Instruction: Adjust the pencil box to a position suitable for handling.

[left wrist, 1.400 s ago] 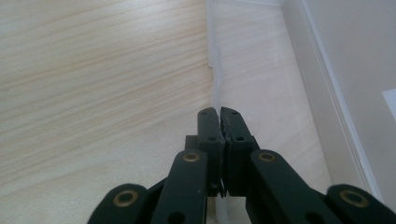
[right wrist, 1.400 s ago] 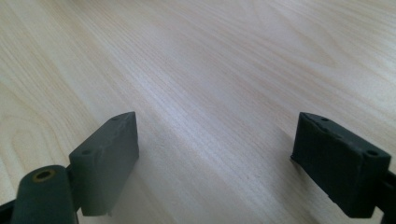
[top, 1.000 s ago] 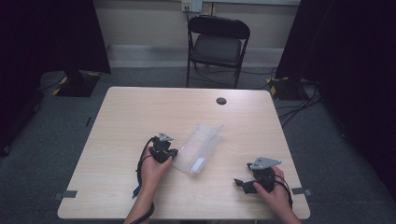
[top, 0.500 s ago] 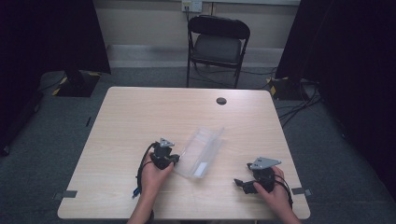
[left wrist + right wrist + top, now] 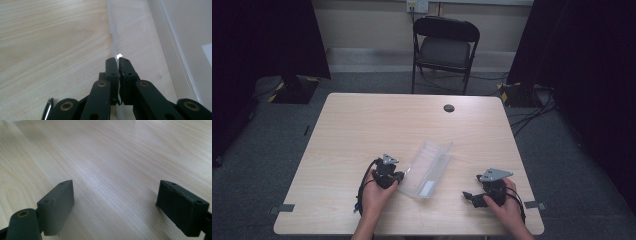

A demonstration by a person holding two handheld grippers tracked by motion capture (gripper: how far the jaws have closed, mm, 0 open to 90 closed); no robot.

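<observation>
Low in the frame, the left gripper [image 5: 399,176] is clamping its fingers on the edge of what seems a clear plastic case [image 5: 428,169]; the right gripper [image 5: 468,196] is resting on the bench [image 5: 362,125], fingers apart.

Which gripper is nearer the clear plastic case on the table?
Left. The left gripper is shut on the thin edge of the clear plastic case; the right gripper rests open on the table, apart from the case.
</observation>
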